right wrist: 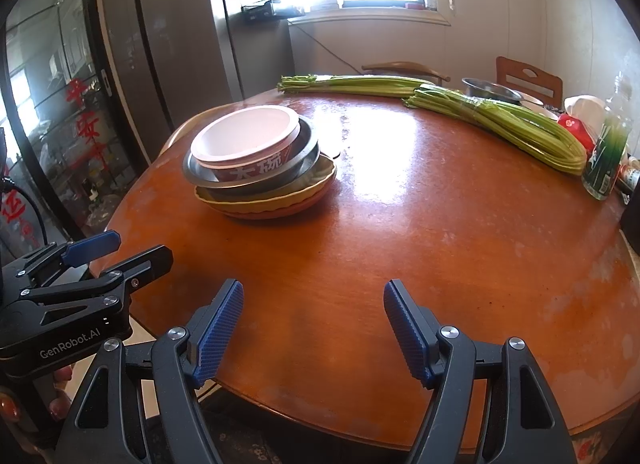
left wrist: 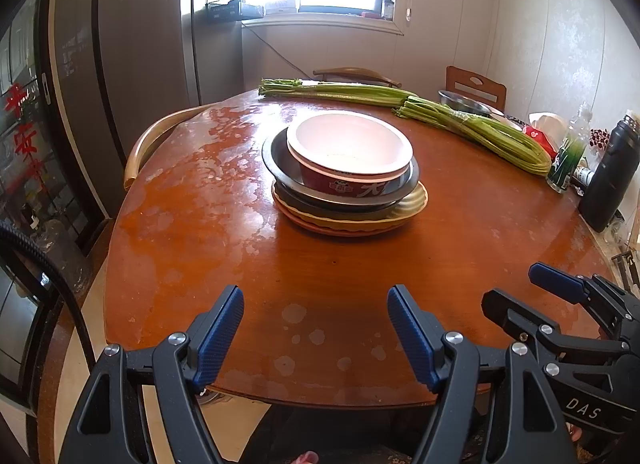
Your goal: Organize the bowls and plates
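The left gripper (right wrist: 96, 260) carries "GenRobot.AI" in pale letters on the side of its black body. The right gripper (left wrist: 532, 296) carries "DAS" on its black casing. Ahead of both, the red bowl (right wrist: 248, 151) topping the stack shows large white Chinese characters, "大碗", on its outer wall, with a small emblem too fine to read. Far left of the grippers, red Chinese characters (right wrist: 86, 119) stand on the glass door (right wrist: 44, 111); they are too distorted to read.

Bare table (right wrist: 400, 232) before the stack (right wrist: 256, 167); celery (right wrist: 520, 123) behind.
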The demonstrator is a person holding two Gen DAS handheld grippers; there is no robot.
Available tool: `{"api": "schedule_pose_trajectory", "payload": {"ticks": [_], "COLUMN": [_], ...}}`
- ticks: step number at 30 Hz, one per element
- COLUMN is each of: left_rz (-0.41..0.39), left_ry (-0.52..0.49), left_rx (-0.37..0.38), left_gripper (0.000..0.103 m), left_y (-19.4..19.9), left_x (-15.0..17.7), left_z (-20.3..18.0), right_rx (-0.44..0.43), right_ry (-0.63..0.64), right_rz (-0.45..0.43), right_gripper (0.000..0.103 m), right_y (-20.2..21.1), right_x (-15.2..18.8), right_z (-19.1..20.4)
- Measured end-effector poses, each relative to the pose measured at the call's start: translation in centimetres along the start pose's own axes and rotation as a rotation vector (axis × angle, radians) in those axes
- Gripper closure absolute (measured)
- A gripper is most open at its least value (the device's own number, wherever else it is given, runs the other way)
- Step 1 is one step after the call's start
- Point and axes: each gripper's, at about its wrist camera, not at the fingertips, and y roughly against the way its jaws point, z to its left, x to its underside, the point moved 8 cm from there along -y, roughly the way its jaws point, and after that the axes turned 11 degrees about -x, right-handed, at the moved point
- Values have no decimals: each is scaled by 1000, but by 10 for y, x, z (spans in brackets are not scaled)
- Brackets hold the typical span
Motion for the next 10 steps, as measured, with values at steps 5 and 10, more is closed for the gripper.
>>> {"api": "schedule_pose_trajectory", "payload": {"ticks": [5,10], "left_rz": [9,24], "left_ry": [-4,6], "left_rx": [2,11], "left_gripper": [29,29], "left_y": [-6,-17], "left_x": [-1,-11], "left_z": [-1,6], "right_rx": [-2,6], "right_ry": [-14,-57], "right_rz": [3,-11], "right_gripper": [29,29], "right_y": [-4,-3], "right_x": [0,-6], "right_z": [-6,-26]}}
